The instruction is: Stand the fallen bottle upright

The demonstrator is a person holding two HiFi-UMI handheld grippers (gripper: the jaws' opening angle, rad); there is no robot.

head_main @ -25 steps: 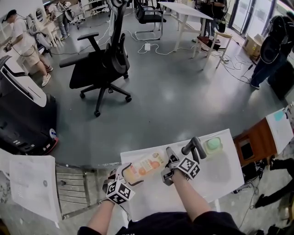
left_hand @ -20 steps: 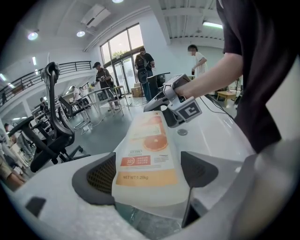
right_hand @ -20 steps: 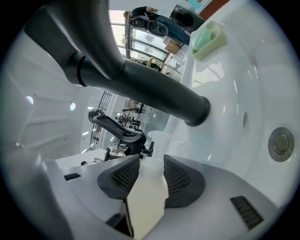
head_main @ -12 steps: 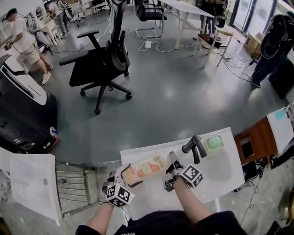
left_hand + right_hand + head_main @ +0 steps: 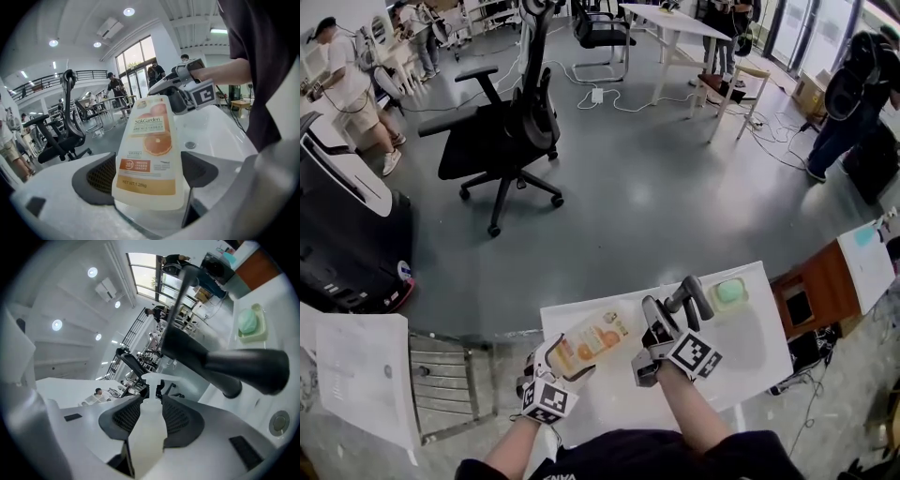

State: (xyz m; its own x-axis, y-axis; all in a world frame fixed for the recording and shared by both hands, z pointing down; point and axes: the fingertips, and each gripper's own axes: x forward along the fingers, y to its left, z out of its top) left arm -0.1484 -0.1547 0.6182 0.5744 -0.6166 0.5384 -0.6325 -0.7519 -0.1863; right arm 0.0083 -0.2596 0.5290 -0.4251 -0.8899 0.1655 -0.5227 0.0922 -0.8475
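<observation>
Pump end now higher: right tool [image 5: 150,416] closing on pump bottle's [image 5: 595,339] neck, left tool [image 5: 145,180] clamping its base; slick neck may slip.

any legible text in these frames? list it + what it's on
"SükGarden": top of the label on the bottle.
"NET WT:1.28kg": bottom of the same label.
Orange badge on the label: white characters, maybe "3in1", too blurred to be sure.
Fine print under the brand and beside the badge: too small to read.
Nothing else legible in any view.
</observation>
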